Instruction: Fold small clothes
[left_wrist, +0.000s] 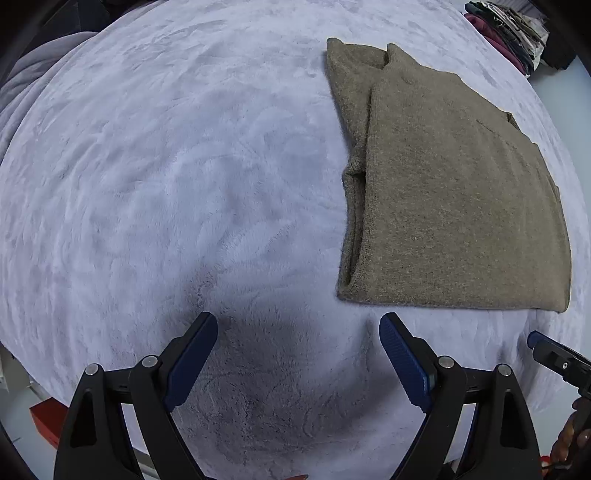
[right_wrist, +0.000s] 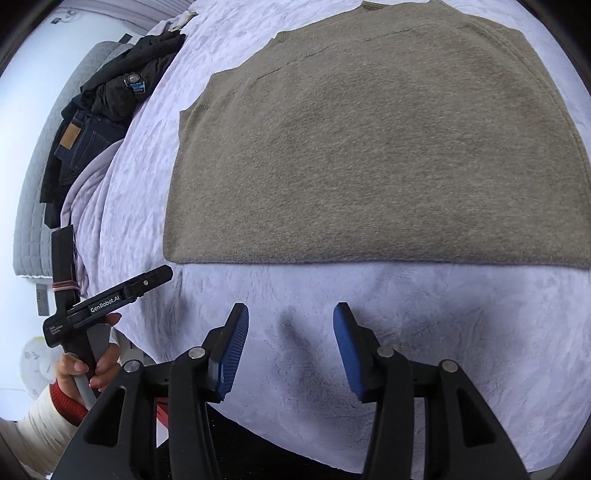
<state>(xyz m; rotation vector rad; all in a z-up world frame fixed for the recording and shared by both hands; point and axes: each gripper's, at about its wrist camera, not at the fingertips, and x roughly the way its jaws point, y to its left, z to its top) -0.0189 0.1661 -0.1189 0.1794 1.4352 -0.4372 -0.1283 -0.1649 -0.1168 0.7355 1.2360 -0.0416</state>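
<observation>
Right wrist: folded brown sweater (right_wrist: 369, 147) flat on lavender plush blanket (right_wrist: 406, 332); both tools released, empty.

One folded tan knit sweater (left_wrist: 454, 192) lies on one pale fleece blanket (left_wrist: 166, 166), at about two o'clock in the left wrist view and twelve o'clock in the right. Two grippers show: the left gripper (left_wrist: 298, 332) and the right gripper (right_wrist: 291, 325), each with two blue-padded fingers. One hand (right_wrist: 94, 363) shows at eight o'clock. Two heaps of other clothes: a dark one (right_wrist: 99, 110) at ten o'clock, a mixed one (left_wrist: 509, 33) at one o'clock.
</observation>
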